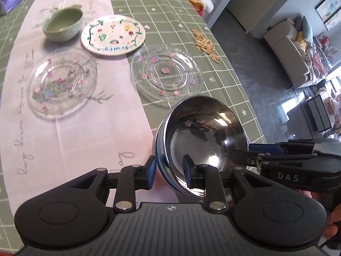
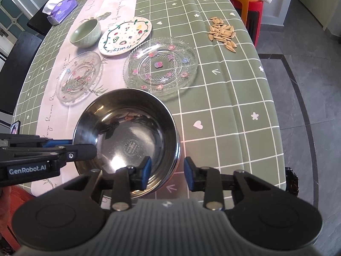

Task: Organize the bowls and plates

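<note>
Both grippers, left gripper point(image 1: 168, 173) and right gripper point(image 2: 167, 173), straddle the steel bowl's point(image 2: 136, 136) rim, jaws slightly spread (not pinching), at the tabletop's point(image 2: 223, 98) near edge. Nothing looks stacked yet: green bowl point(image 2: 86, 33), painted plate point(image 2: 125, 35) and two glass plates point(image 2: 159, 68) lie separate.

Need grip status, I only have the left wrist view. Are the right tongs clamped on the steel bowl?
Observer: No, the right tongs are open. One pad is inside the steel bowl and one outside, with the rim between them and neither pressing.
Operator: Anything in the bowl?
Observer: Empty. There is only a round stamp on its bottom.
Operator: What's off the table's left side?
Observer: A dark chair beside the table edge.
</note>
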The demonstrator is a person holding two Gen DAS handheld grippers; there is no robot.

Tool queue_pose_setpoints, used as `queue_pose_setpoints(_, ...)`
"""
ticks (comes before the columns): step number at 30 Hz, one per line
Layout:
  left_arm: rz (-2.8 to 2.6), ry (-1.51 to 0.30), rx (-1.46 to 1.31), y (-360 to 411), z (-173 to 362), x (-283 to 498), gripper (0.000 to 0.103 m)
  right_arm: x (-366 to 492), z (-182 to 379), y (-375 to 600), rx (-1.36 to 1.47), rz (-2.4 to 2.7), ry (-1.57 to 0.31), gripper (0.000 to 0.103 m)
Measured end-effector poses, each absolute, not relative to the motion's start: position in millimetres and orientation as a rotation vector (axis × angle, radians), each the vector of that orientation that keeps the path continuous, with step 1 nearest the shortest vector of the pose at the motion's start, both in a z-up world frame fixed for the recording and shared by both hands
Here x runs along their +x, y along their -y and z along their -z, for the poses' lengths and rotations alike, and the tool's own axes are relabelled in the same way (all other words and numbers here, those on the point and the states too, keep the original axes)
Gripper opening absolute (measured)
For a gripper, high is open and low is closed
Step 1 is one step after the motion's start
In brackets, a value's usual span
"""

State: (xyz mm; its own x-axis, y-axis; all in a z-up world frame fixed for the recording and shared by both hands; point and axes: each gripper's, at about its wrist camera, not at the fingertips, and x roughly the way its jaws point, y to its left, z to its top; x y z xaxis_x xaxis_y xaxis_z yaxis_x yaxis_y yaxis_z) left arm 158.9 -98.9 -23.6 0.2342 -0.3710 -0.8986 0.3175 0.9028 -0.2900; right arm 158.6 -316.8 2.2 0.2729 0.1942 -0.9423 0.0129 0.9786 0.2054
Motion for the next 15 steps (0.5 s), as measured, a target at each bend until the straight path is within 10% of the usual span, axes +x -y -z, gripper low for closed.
queue_pose_setpoints(15, 0.593, -1.094, 0.060, 78.2, -20.1, 134.3, 0.034, 131.1, -51.5, 306.3, 0.143, -0.175, -1.162, 0.043)
